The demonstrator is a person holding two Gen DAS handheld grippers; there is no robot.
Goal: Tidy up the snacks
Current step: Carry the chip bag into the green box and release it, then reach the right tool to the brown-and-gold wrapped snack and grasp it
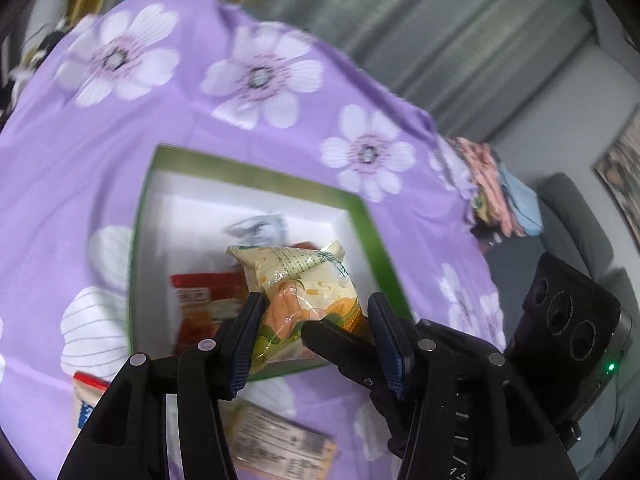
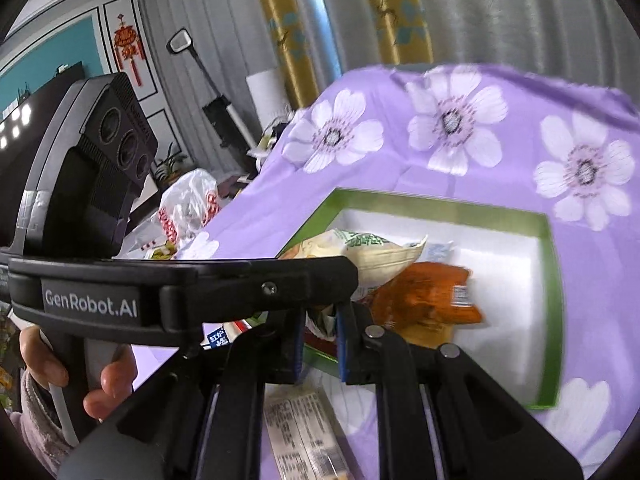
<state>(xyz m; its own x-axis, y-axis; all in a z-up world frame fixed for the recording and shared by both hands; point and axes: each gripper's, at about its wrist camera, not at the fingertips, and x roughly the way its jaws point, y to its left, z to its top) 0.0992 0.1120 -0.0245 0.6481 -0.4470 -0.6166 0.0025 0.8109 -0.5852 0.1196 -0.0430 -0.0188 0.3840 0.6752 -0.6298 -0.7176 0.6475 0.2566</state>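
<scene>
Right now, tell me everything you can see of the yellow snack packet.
The yellow packet is a crinkly pillow pack of glossy plastic film, pale yellow with green print near the top and an orange-and-green picture lower down, its ends crimped. It hangs tilted over the near part of the green box, above a red packet. The left gripper holds it between its pads; the right gripper is pinched shut on its lower end. Whether it touches the packets below is unclear.
</scene>
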